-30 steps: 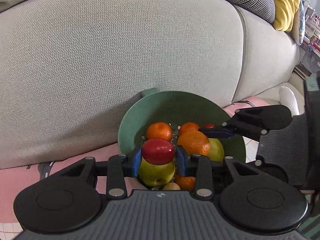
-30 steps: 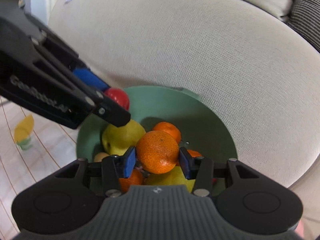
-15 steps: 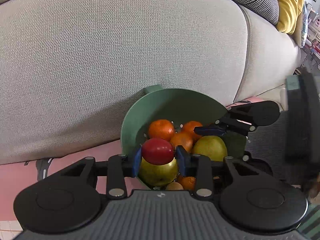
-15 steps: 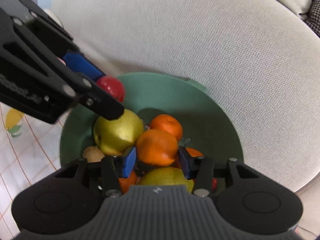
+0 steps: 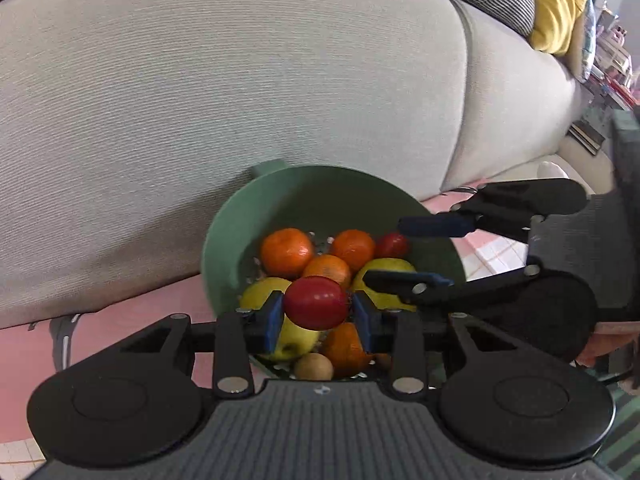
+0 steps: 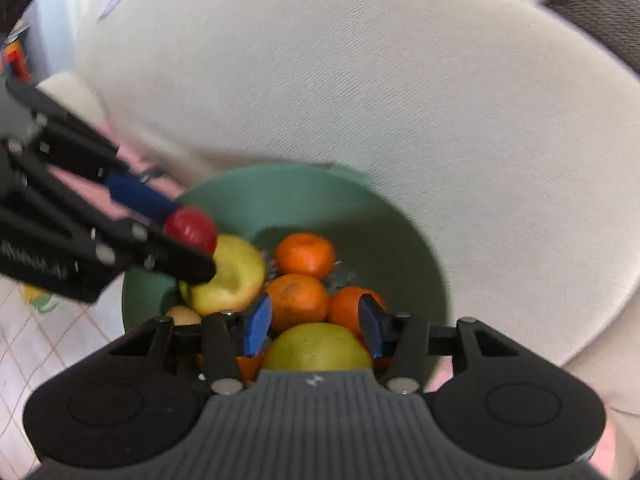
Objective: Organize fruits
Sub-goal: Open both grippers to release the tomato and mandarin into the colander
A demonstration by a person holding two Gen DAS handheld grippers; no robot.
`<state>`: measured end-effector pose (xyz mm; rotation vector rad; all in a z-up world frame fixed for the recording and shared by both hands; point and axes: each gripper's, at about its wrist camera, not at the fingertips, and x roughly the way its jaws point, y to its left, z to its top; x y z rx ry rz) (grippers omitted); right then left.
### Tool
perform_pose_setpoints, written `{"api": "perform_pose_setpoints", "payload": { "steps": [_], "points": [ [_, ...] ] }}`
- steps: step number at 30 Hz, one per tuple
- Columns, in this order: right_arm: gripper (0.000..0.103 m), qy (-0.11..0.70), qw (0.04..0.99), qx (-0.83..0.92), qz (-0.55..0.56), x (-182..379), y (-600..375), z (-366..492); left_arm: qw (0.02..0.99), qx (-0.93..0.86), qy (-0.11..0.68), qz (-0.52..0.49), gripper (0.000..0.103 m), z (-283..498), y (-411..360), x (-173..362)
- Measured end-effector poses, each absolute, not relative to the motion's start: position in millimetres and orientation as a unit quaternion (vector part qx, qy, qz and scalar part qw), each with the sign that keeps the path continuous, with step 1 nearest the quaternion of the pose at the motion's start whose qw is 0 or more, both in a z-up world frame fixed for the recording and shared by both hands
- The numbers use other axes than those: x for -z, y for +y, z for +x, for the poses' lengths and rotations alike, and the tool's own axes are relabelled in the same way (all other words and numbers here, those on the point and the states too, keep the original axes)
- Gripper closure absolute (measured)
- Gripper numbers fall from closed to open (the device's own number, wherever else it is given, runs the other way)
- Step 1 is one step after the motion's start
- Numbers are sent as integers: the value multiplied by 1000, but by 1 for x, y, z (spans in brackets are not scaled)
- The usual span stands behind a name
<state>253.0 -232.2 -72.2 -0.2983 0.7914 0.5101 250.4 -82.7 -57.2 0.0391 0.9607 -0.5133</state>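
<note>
**Inspector:** While the left gripper (image 5: 316, 316) hangs over the bowl (image 5: 224, 240), what is in its jaws?

**Recorder:** A red fruit (image 5: 316, 302). Both blue pads press on its sides, so it is clamped. It sits clear above the pile, over a yellow fruit (image 5: 260, 296) at the near side of the bowl.

**Inspector:** And the right gripper (image 6: 314, 324)?

**Recorder:** Its jaws are apart and have just been opening. Nothing is between them. From its own camera an orange (image 6: 296, 300) shows in the gap, but the pads do not touch it. The left camera shows both fingers above the fruit, over the right half of the bowl.

**Inspector:** Contents of the bowl?

**Recorder:** All loose:
- Several oranges (image 5: 286, 252), mostly at the middle and far side.
- A second yellow fruit (image 5: 384, 272) on the right.
- A small red fruit (image 5: 394, 245) at the far right.
- A small brown fruit (image 5: 314, 366) at the near edge.

**Inspector:** Position of the bowl?

**Recorder:** It is green and stands on a pink mat (image 5: 120, 300), close against the front of a grey sofa (image 5: 240, 80). I cannot tell whether it touches the sofa.
</note>
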Motion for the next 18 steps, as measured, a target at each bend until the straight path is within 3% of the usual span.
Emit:
{"api": "perform_pose_setpoints", "payload": {
  "steps": [4, 18],
  "points": [
    [52, 363, 890, -244, -126, 62, -243, 234, 850, 247, 465, 8, 62, 254, -93, 61],
    [52, 359, 889, -245, -143, 79, -268, 217, 835, 238, 494, 51, 62, 261, -125, 88]
  ]
}}
